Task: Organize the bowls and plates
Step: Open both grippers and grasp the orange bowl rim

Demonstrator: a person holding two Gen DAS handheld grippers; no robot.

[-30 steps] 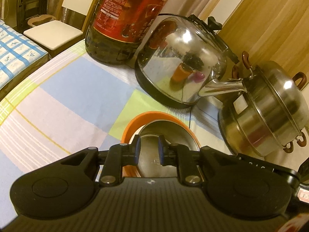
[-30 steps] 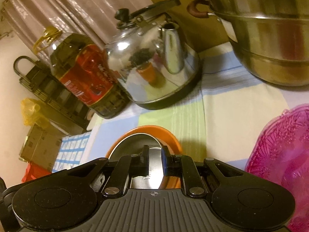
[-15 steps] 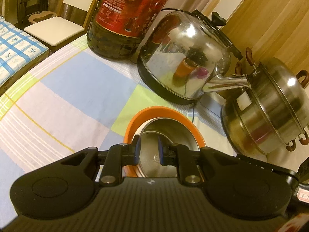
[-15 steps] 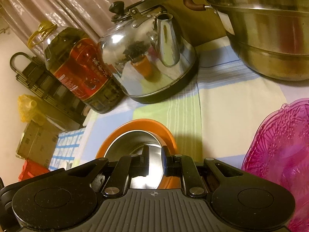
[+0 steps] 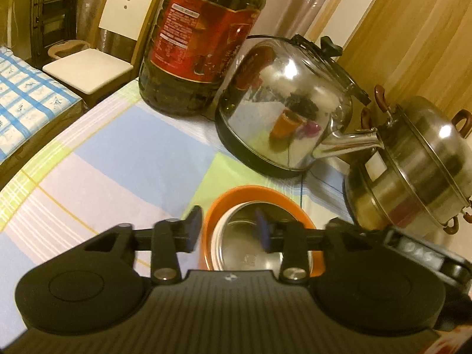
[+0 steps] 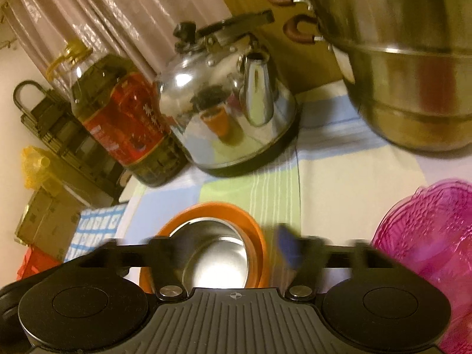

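Nearest, both grippers' fingers are opening, gripping nothing: left gripper (image 5: 228, 230) straddling the near rim of the steel bowl (image 5: 250, 250), right gripper (image 6: 224, 249) over it. The bowl sits nested in the orange bowl (image 5: 236, 196) on the checked tabletop (image 5: 124, 147). Pink dish (image 6: 427, 236) right. Beyond: kettle (image 5: 283, 112), steamer pot (image 5: 413, 162), oil bottle (image 5: 200, 41); furthest, chair (image 5: 97, 59), curtain (image 6: 132, 20).

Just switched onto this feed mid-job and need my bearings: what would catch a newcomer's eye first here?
Front and centre, a steel bowl sits nested in an orange bowl on the checked tablecloth, right under both grippers, whose jaws are opening. Behind it stands a shiny kettle, flanked by a big oil bottle and a steel steamer pot. A pink patterned dish lies at the right edge of the right wrist view.
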